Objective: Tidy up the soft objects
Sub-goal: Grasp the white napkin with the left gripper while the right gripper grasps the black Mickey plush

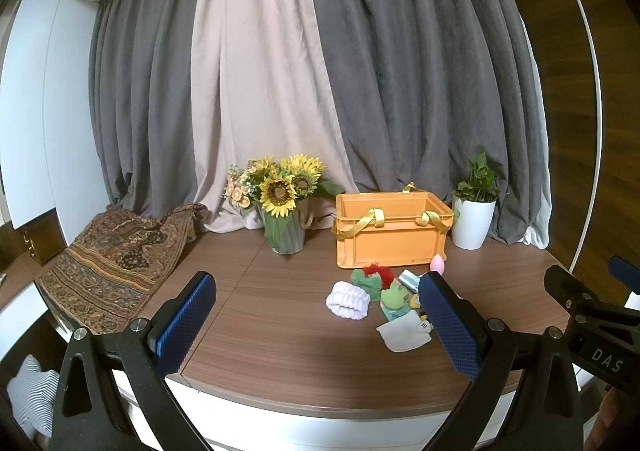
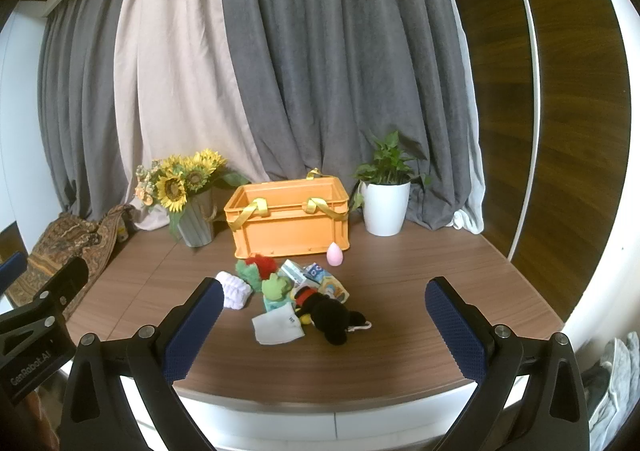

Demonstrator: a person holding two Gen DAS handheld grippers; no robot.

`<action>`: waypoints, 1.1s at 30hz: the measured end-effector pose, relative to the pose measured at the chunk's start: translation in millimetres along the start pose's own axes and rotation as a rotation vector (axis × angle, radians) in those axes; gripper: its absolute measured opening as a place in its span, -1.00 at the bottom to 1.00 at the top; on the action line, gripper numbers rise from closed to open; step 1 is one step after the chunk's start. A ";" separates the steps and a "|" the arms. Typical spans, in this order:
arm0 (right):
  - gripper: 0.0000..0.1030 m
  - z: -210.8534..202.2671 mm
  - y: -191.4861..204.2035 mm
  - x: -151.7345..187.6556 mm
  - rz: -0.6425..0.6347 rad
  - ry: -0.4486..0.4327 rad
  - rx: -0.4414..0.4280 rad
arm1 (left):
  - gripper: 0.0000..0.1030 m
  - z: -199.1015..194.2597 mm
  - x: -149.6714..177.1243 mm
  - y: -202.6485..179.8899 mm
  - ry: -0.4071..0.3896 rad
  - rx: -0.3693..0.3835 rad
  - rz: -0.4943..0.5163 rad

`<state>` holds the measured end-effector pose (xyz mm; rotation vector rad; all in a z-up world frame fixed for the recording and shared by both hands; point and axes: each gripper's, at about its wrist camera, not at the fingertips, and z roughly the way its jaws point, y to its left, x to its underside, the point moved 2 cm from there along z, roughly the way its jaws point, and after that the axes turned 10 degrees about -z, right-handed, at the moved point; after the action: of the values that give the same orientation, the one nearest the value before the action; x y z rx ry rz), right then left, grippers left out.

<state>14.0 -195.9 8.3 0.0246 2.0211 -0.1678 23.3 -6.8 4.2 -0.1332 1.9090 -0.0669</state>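
1. Judging by how things lie, the sorting has not started: the orange plastic crate with yellow ribbon handles (image 2: 290, 221) shows no contents from these views (its floor is hidden), and the soft things sit in a heap on the table just in front of it.
2. The heap holds a black plush toy with a red collar (image 2: 330, 313), a white folded cloth (image 2: 277, 325), a lilac fluffy scrunchie (image 2: 236, 289), a green plush frog (image 2: 275, 287), a red-and-green fuzzy piece (image 2: 256, 267), small printed soft blocks (image 2: 316, 277) and a pink egg-shaped sponge (image 2: 333, 254) nearest the crate.
3. The left gripper (image 1: 316, 325) and right gripper (image 2: 324, 327) both hang above the near table edge, jaws spread wide and holding nothing.
4. Everything is likely left to do: each item lifted into the crate.
5. The brown wood-grain table (image 2: 420, 291) also carries a grey ribbed vase of sunflowers (image 2: 188, 199), a white potted green plant (image 2: 385, 203) and a patterned brown shawl (image 1: 116, 263) draped at its left end; grey and beige curtains (image 2: 280, 71) hang behind.
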 end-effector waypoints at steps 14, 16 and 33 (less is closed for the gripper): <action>0.99 22.9 -4.0 8.7 0.022 0.050 0.022 | 1.00 44.6 13.1 -11.5 0.103 0.077 0.033; 0.99 33.4 -6.6 11.5 0.035 0.073 0.021 | 1.00 56.3 15.2 -14.1 0.126 0.097 0.045; 0.98 144.9 -2.0 23.1 0.114 0.250 0.049 | 0.87 185.6 47.7 -39.6 0.307 0.327 0.222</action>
<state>133.0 -218.0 -74.7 0.2007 2.2576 -0.1478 184.7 -48.6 -98.3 0.3272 2.1765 -0.2599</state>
